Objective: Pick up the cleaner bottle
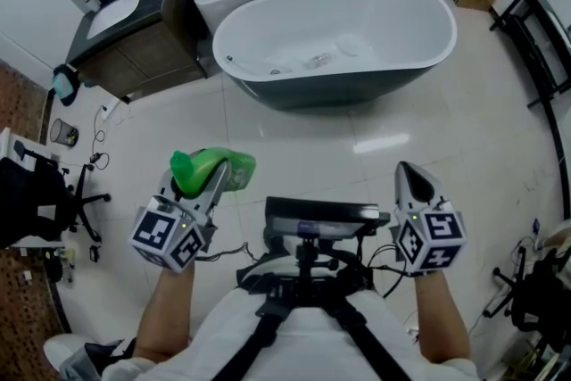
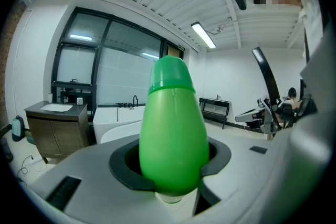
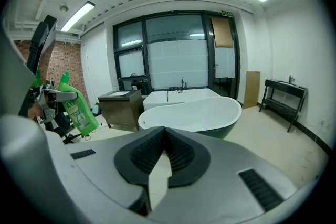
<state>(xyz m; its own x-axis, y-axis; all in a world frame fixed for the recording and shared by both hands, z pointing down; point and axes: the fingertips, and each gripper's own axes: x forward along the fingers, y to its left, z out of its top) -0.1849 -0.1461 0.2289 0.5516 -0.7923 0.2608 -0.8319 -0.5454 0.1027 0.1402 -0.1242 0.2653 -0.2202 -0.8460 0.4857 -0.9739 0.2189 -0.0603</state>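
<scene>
- The left gripper [image 1: 198, 183] is clamped on the green cleaner bottle [image 1: 234, 165], with a dark pad pressed against each side of it.
- In the left gripper view the bottle fills the gap between the jaws, and its cap [image 2: 170, 74] rises above them.
- The bottle is held in the air over the pale tiled floor [image 1: 419, 120], at the person's left front. It is well short of the bathtub [image 1: 357, 67].
- In the right gripper view the bottle shows at the far left, tilted and with a printed label on its side.
- The right gripper [image 3: 164, 136] is closed on nothing. Its ribbed pads meet at the tips, and only floor shows through the narrow slit below them.
- In the head view the two grippers are held side by side and apart, each with its marker cube nearest the person, and both point toward the bathtub.
- The bathtub is white inside and dark outside, and it stands free on the floor ahead.
- A brown vanity [image 1: 134, 40] with a sink on top stands to the left of the bathtub.
- A black rack [image 1: 544, 40] stands along the right wall.
- An office chair [image 1: 40, 201] stands at the far left.
</scene>
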